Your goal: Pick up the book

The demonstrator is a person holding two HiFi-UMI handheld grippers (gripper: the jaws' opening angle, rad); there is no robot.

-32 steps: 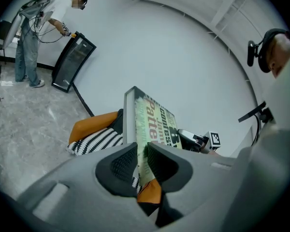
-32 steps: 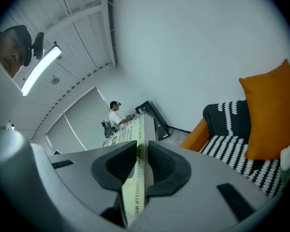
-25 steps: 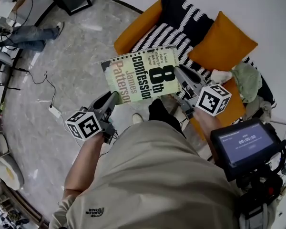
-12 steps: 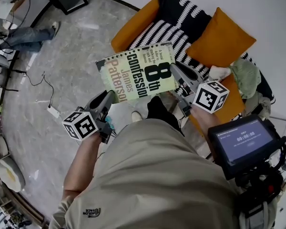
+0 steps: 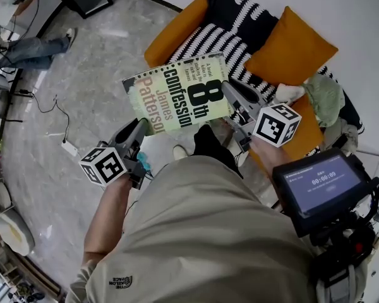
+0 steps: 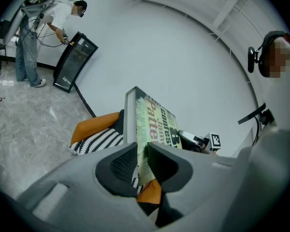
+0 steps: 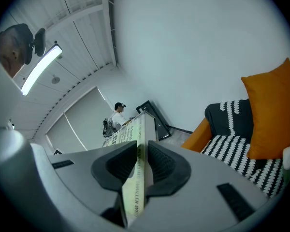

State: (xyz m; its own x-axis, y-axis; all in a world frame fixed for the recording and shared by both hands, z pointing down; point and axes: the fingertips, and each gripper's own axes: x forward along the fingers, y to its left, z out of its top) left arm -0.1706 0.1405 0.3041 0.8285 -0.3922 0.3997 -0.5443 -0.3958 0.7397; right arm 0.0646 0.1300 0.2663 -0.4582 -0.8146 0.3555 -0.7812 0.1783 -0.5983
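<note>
A pale green paperback book (image 5: 177, 95) with black and tan cover print hangs in the air above my lap, cover up, held between both grippers. My left gripper (image 5: 143, 127) is shut on its near left corner; in the left gripper view the book (image 6: 152, 124) stands edge-on between the dark pads (image 6: 124, 164). My right gripper (image 5: 226, 91) is shut on the book's right edge. The right gripper view shows the book's edge (image 7: 135, 178) clamped between the two pads (image 7: 159, 163).
Behind the book stands an orange armchair (image 5: 177, 27) with a black-and-white striped throw (image 5: 240, 24) and an orange cushion (image 5: 290, 43). Clothes (image 5: 328, 106) lie at its right. A person (image 5: 25, 46) works at the far left, cables (image 5: 57, 118) cross the marble floor. A small screen (image 5: 319, 185) sits by my right side.
The book and both grippers have drifted slightly left and up in the head view. Both grips are unchanged.
</note>
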